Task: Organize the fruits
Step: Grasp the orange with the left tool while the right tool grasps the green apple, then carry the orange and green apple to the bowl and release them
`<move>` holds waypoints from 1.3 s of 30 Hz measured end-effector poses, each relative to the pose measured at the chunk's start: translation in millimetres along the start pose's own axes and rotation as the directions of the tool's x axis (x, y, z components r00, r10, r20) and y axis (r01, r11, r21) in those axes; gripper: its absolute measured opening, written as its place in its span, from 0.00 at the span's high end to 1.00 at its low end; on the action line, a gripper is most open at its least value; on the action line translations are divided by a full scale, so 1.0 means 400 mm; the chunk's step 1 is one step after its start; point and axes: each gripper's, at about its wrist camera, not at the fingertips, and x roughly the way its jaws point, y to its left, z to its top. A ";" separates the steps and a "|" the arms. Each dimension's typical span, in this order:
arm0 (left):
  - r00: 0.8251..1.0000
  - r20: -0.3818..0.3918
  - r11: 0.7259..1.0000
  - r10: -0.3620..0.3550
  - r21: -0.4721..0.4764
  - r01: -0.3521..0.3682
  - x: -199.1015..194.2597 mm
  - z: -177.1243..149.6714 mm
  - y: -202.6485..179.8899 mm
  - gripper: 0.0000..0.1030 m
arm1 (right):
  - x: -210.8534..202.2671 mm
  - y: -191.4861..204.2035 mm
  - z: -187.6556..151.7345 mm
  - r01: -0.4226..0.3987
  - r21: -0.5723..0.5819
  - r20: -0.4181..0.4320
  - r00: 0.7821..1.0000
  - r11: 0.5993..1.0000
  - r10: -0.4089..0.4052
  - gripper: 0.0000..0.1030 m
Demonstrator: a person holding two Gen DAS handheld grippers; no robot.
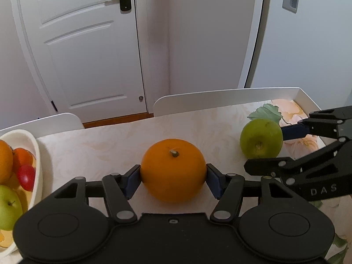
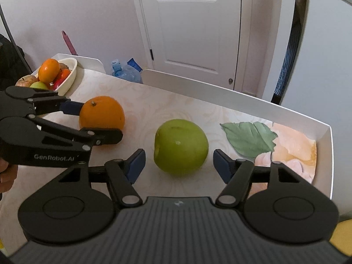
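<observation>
The left gripper [image 1: 173, 177] was clamped on the orange [image 1: 173, 169] on the table [image 1: 110, 145], likely bound for the fruit bowl [image 1: 36, 154] alongside, while the right gripper [image 2: 179, 161] straddled the green apple [image 2: 180, 146], jaws apart, ready to close

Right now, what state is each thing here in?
Orange: on the table, clamped by the left hand-held gripper.
Green apple: on the table, between the open fingers of the right hand-held gripper, untouched.
Bowl: heaped with fruit.
Door: shut.
</observation>
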 end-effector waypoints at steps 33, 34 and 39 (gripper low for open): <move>0.988 0.120 0.985 0.099 -0.156 -0.080 -0.298 -0.073 0.162 0.36 | -0.155 0.258 0.115 -0.061 -0.047 0.077 0.995 0.997 0.065 0.35; 0.987 0.124 0.984 0.102 -0.159 -0.082 -0.312 -0.075 0.176 0.36 | -0.157 0.277 0.121 -0.065 -0.045 0.079 0.995 0.997 0.069 0.35; 0.982 0.141 0.982 0.123 -0.161 -0.100 -0.370 -0.082 0.256 0.36 | -0.153 0.368 0.143 -0.078 -0.041 0.086 0.993 0.996 0.082 0.35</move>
